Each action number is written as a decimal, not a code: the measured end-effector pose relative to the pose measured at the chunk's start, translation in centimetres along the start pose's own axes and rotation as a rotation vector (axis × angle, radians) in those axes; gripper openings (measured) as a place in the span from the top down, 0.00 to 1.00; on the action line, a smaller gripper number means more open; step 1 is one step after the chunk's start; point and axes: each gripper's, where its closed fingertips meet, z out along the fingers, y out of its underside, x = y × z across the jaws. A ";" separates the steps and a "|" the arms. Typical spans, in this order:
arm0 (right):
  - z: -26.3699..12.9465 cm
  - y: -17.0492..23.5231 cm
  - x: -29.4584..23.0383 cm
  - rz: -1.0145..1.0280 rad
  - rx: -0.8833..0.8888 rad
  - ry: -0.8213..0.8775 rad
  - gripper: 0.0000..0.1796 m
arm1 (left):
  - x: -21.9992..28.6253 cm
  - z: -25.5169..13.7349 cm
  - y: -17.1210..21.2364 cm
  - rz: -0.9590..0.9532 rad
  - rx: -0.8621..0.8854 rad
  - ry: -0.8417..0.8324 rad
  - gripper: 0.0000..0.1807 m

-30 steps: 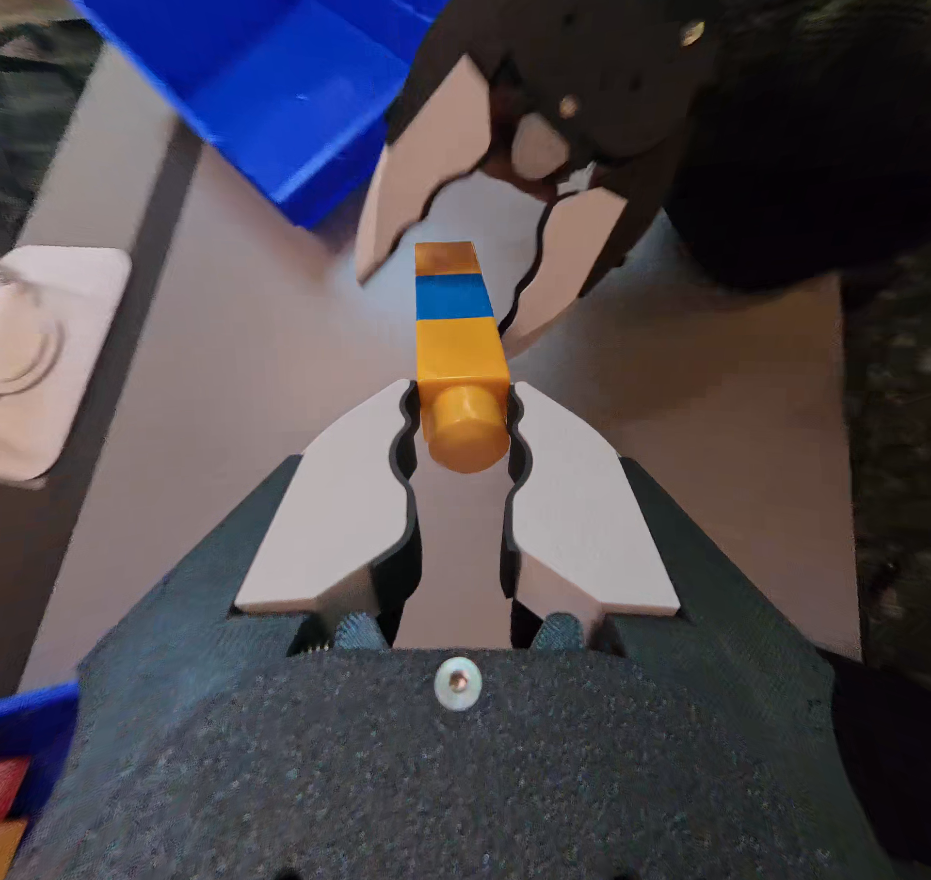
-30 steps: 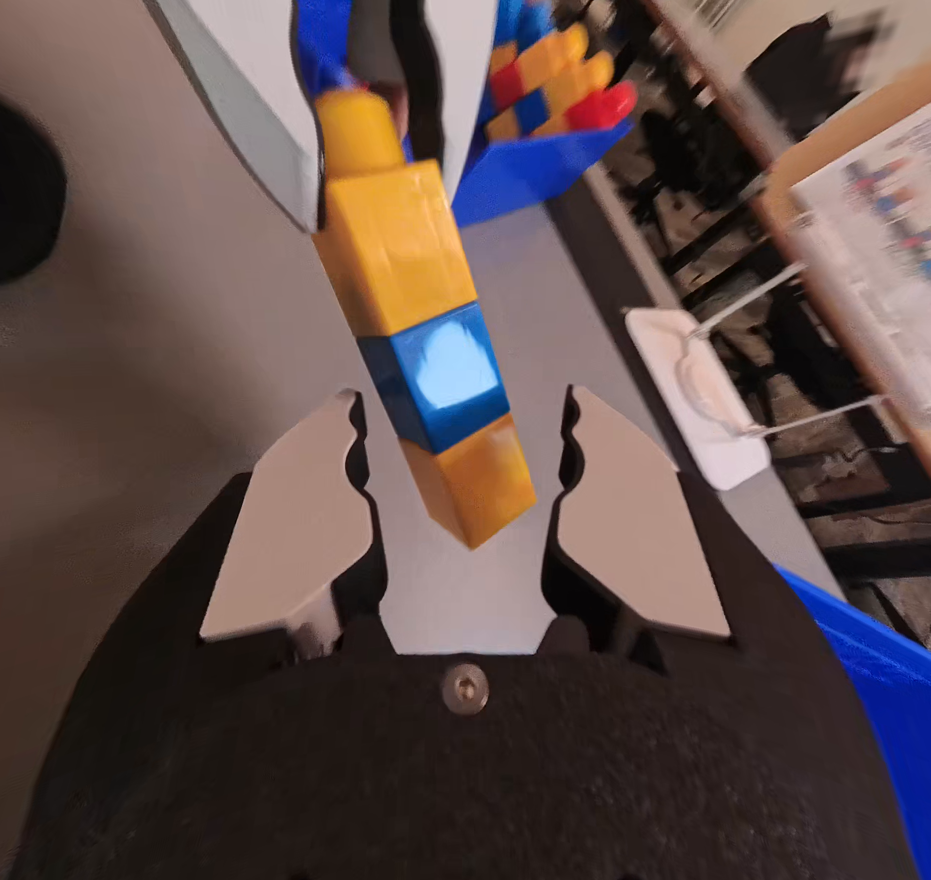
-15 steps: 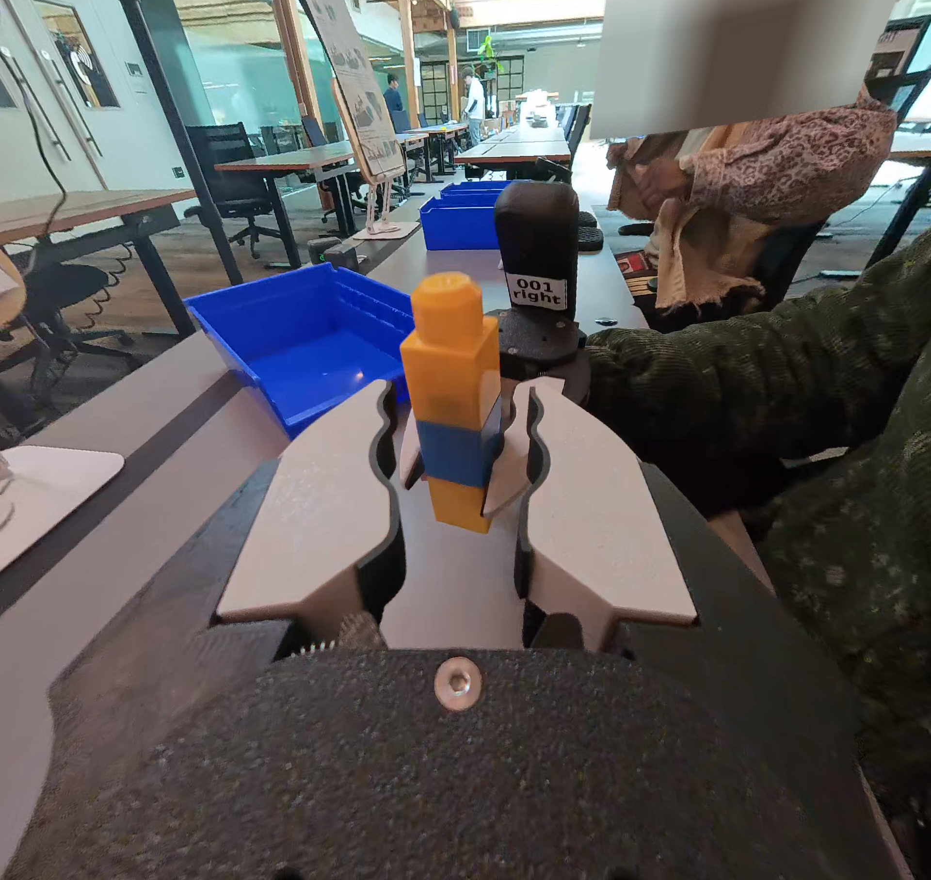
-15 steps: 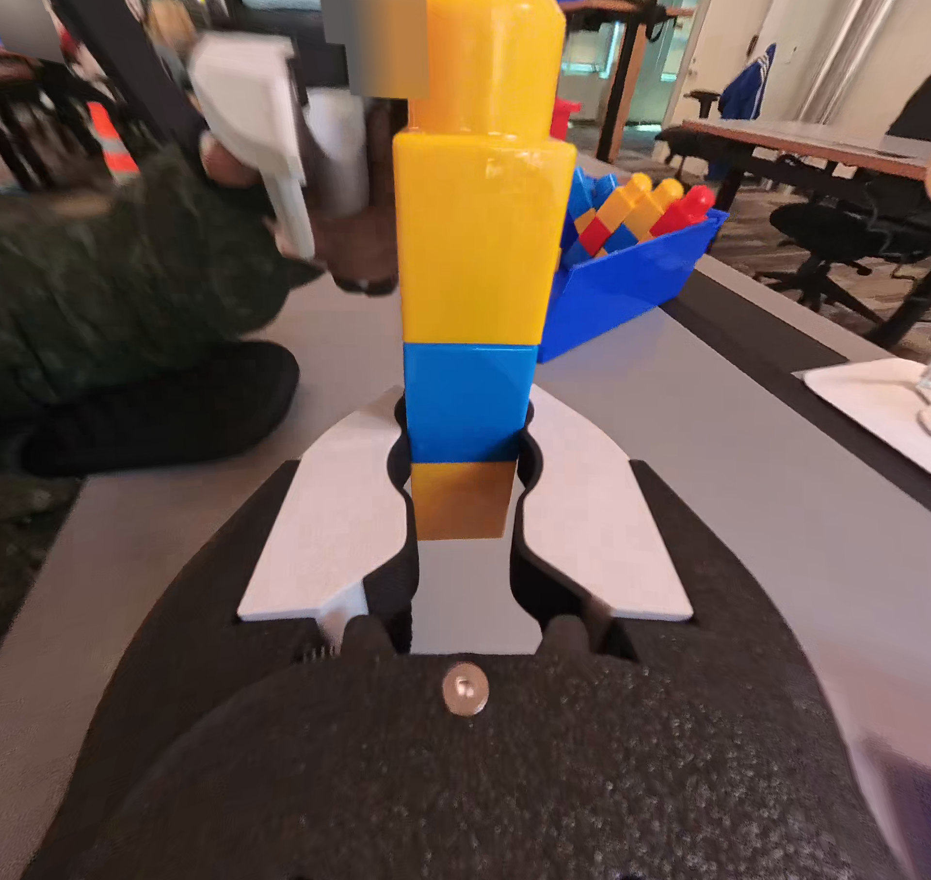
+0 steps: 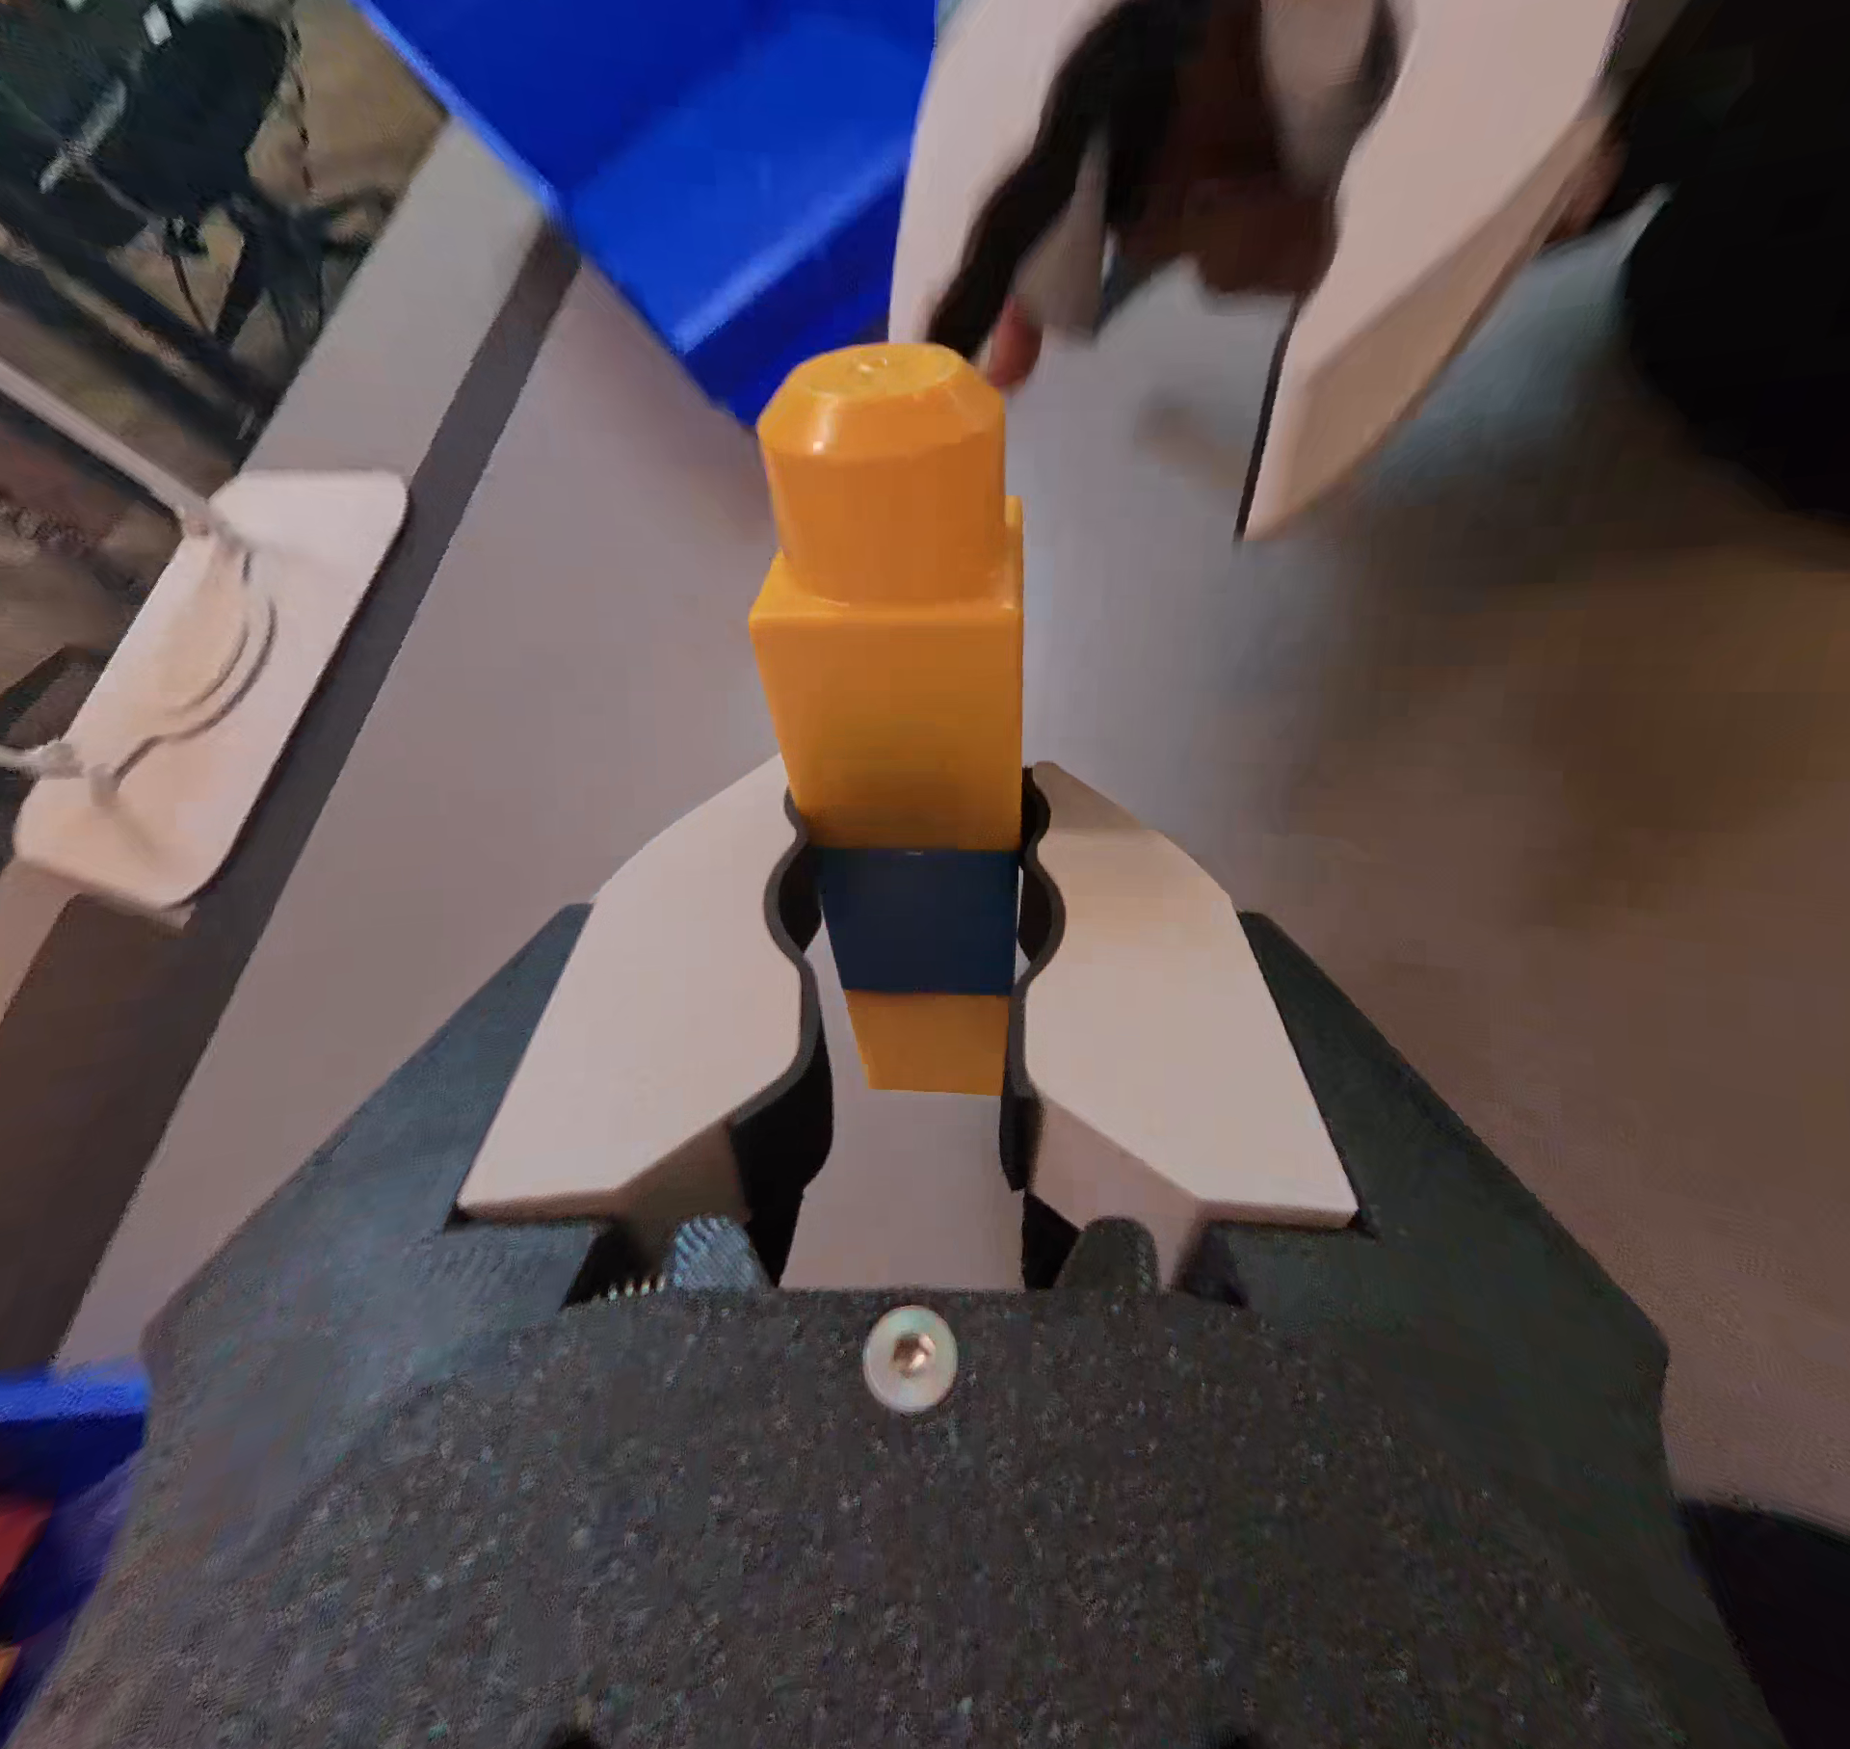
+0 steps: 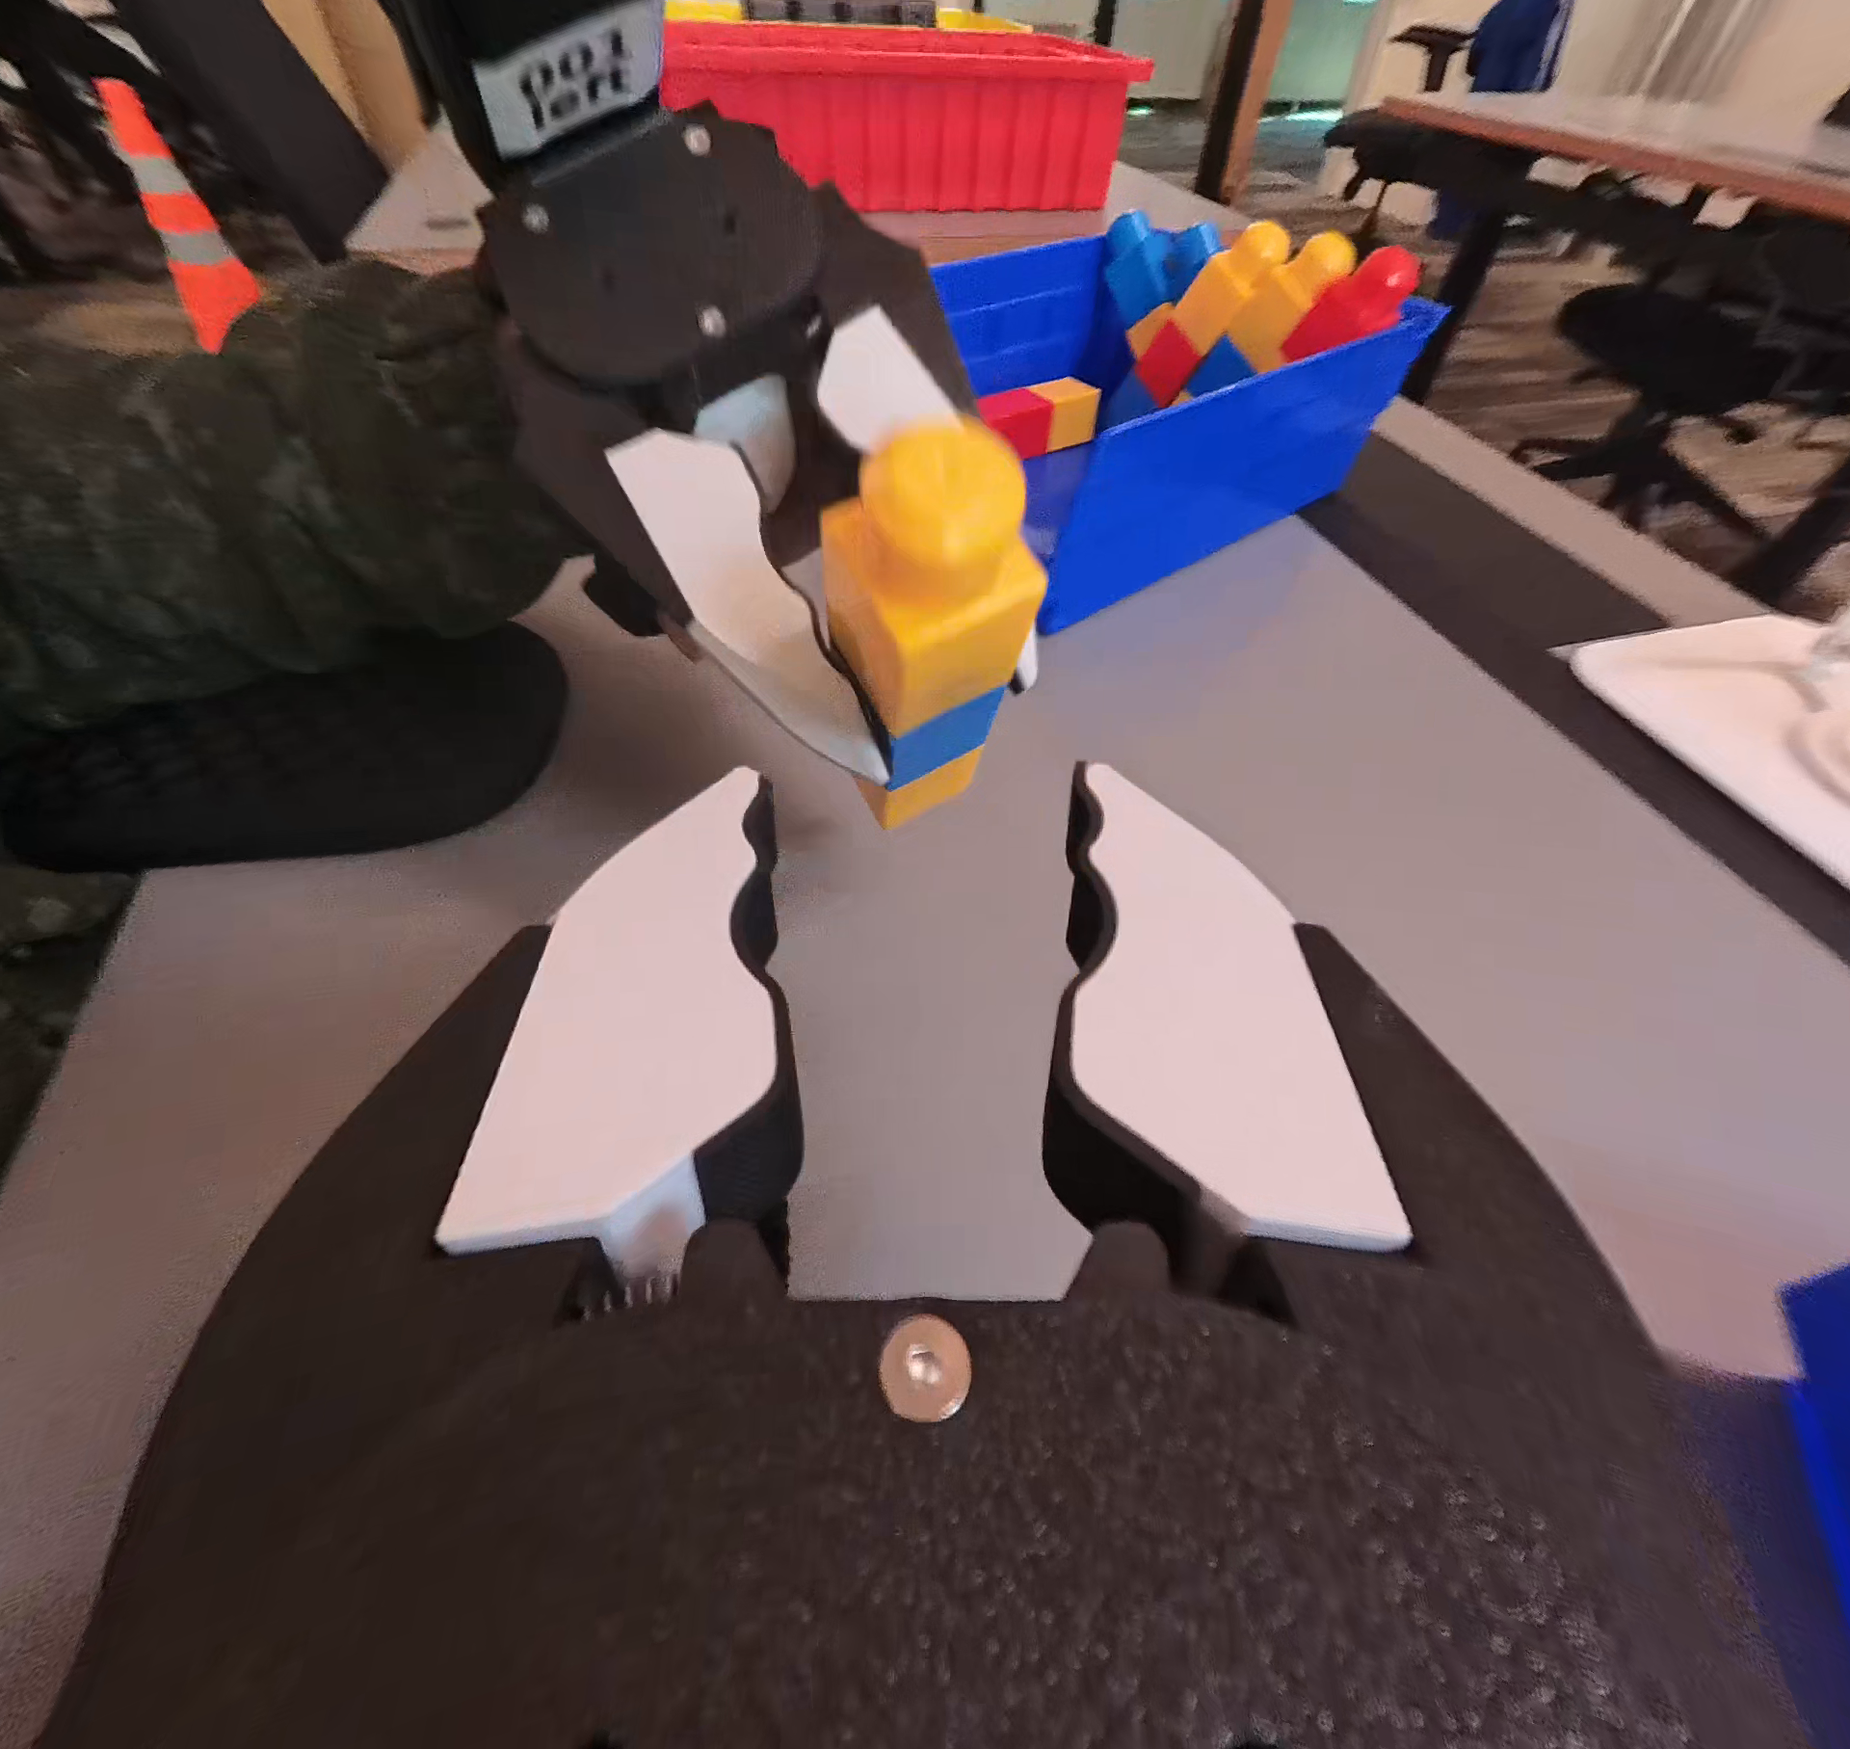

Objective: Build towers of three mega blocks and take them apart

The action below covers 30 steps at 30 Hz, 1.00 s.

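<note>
The three-block plastic tower (image 5: pixel 906 780), yellow on top with a round stud, blue in the middle, yellow at the bottom, sits pinched in the left claw (image 5: pixel 911 890), whose pale fingers (image 5: pixel 691 1000) close on the blue block and the lower edge of the top yellow one. In the right wrist view that same tower (image 6: pixel 926 640) hangs tilted, clear above the grey bench (image 6: pixel 1251 800), and the left claw (image 6: pixel 941 690) comes down on it from the upper left, a dark green sleeve (image 6: pixel 230 490) behind it.

The right claw (image 6: pixel 916 800) stands wide apart with nothing between its white fingers (image 6: pixel 641 1010), just short of the tower and not touching it. From the left wrist view the right claw (image 5: pixel 1101 429) is a blur beyond the tower, jaws spread, up above the grey bench (image 5: pixel 1452 850).

Beyond the tower, a blue plastic bin (image 6: pixel 1231 459) on the bench holds a jumble of red, yellow and blue block towers (image 6: pixel 1261 309). Behind that sits a red ribbed tub (image 6: pixel 901 129). An orange cone (image 6: pixel 175 209) stands far left in the background. In the left wrist view another blue plastic bin (image 5: pixel 721 99) lies past the tower, and a white flat stand base (image 5: pixel 210 690) rests at the bench's left edge
</note>
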 end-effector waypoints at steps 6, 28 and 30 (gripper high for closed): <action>0.2 0.8 -0.7 -0.236 -0.148 0.073 0.73 | 1.7 1.2 3.3 0.296 -0.320 -0.056 0.80; -15.0 -6.2 13.4 -0.143 -0.223 0.713 0.83 | -4.5 0.2 2.6 -0.014 -0.004 -0.192 0.80; -16.1 -3.8 17.5 -0.095 -0.449 0.799 0.82 | -5.1 0.2 2.3 -0.042 0.043 -0.225 0.80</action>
